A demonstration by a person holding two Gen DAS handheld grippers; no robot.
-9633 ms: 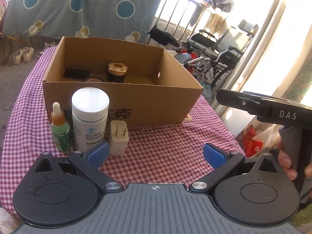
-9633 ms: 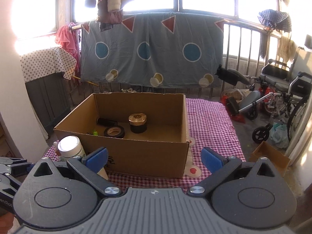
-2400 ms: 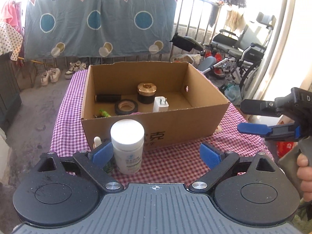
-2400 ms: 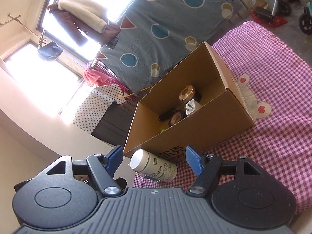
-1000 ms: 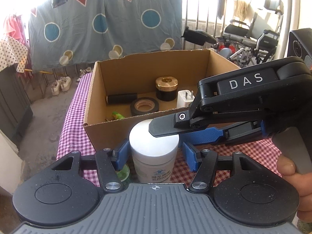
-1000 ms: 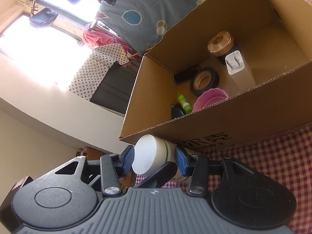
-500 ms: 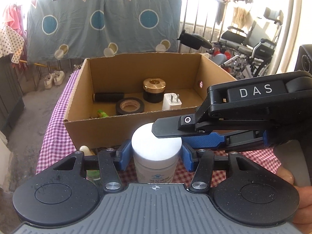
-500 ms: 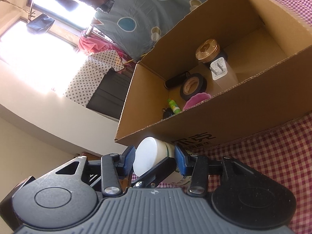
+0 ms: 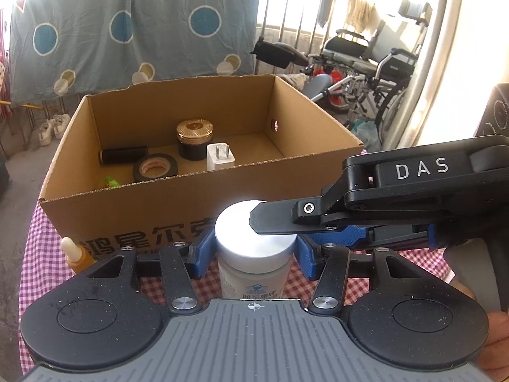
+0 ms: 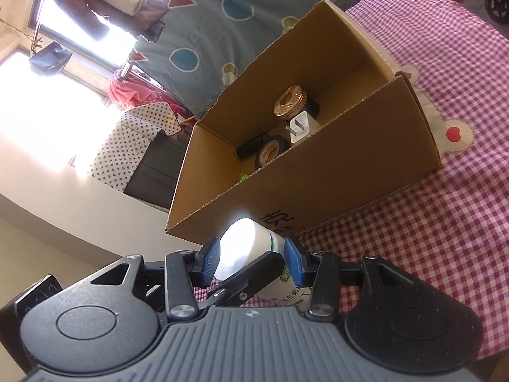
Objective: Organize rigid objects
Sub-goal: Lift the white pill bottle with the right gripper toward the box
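Note:
A white pill bottle [image 9: 251,254] with a white cap stands on the checked cloth in front of the cardboard box [image 9: 133,210]. My left gripper [image 9: 251,251] is shut on the bottle's cap from both sides. My right gripper [image 10: 251,262] is shut on the same bottle [image 10: 245,251] from the right, one black finger lying over the cap. The box [image 10: 318,172] holds a gold-lidded jar [image 9: 194,137], a white charger plug [image 9: 219,157], a tape roll [image 9: 155,168], a black cylinder [image 9: 122,156] and a small green item [image 9: 109,181].
A small dropper bottle [image 9: 74,253] stands left of the pill bottle by the box front. A wheelchair [image 9: 366,63] and railing stand behind the table at the right. A patterned blue sheet [image 9: 127,25] hangs behind the box.
Both grippers stay shut on the pill bottle. The box looks a little farther and more to the left in the left wrist view; the right wrist view has tilted slightly.

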